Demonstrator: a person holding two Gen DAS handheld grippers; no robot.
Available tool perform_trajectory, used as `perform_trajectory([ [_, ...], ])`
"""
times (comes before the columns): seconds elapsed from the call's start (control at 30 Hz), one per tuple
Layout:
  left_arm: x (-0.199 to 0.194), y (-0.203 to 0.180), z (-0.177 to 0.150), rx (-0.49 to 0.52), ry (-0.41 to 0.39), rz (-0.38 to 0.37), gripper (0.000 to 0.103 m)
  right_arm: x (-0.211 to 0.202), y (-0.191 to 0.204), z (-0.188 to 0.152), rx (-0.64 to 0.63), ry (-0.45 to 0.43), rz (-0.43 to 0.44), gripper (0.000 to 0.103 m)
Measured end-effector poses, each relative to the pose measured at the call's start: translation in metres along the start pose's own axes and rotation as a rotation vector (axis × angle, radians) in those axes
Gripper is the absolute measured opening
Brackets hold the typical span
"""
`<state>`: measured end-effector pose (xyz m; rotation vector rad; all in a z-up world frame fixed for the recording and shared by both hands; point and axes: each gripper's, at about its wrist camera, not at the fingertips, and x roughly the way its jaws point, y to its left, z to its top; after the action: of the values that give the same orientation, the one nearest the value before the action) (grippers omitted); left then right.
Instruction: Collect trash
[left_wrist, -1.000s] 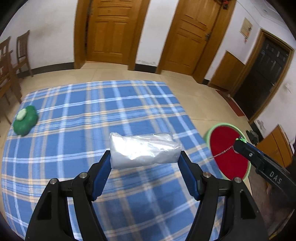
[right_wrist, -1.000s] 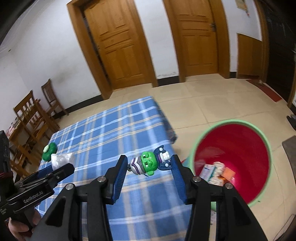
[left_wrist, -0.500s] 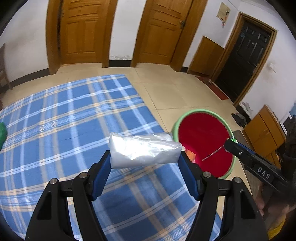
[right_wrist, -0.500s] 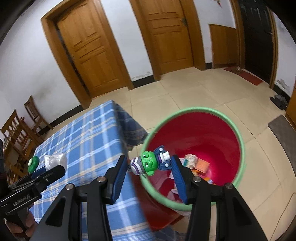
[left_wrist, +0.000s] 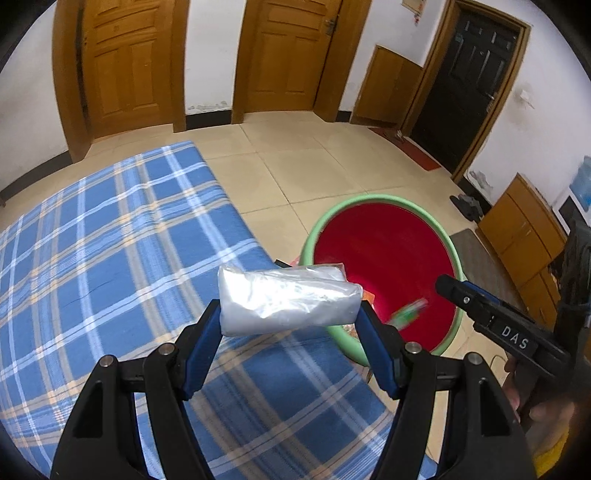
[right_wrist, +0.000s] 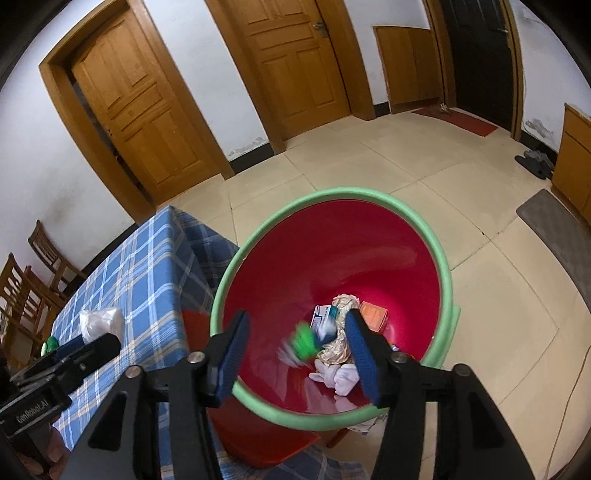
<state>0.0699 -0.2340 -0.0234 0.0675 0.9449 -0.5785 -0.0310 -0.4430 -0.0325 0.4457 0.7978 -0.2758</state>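
Toy (right_wrist: 303, 341) drops blurred between your right gripper's (right_wrist: 297, 345) opening jaws, above the red bin (right_wrist: 448, 284).
Your left gripper (left_wrist: 290, 334) clamps a plastic bag (left_wrist: 288, 299) over the desk (left_wrist: 110, 258) edge.

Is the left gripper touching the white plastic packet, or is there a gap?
Touching. In the left wrist view, the left gripper clamps the white plastic packet: both blue pads press on its ends, with no gap visible.

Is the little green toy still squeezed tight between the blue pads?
No, the right tool is opening and the green toy is a blur, loose above the red bin.
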Motion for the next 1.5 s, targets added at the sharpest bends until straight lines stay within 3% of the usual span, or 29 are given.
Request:
perform_trajectory([
  [0.6, 0.046, -0.059, 0.009, 0.14, 0.046, -0.051, 0.071, -0.02, -0.053, 0.001, 0.078, -0.043, -0.068, 0.062],
  [0.9, 0.059, -0.081, 0.003, 0.223, 0.058, -0.041, 0.079, -0.021, -0.066, -0.001, 0.102, -0.044, -0.079, 0.065],
  [1.13, 0.048, -0.073, 0.005, 0.18, 0.044, -0.046, 0.079, -0.024, -0.058, -0.002, 0.093, -0.042, -0.073, 0.071],
  [1.5, 0.009, -0.04, 0.001, 0.09, -0.011, 0.015, 0.079, -0.035, -0.025, -0.01, 0.056, -0.033, -0.027, 0.081],
])
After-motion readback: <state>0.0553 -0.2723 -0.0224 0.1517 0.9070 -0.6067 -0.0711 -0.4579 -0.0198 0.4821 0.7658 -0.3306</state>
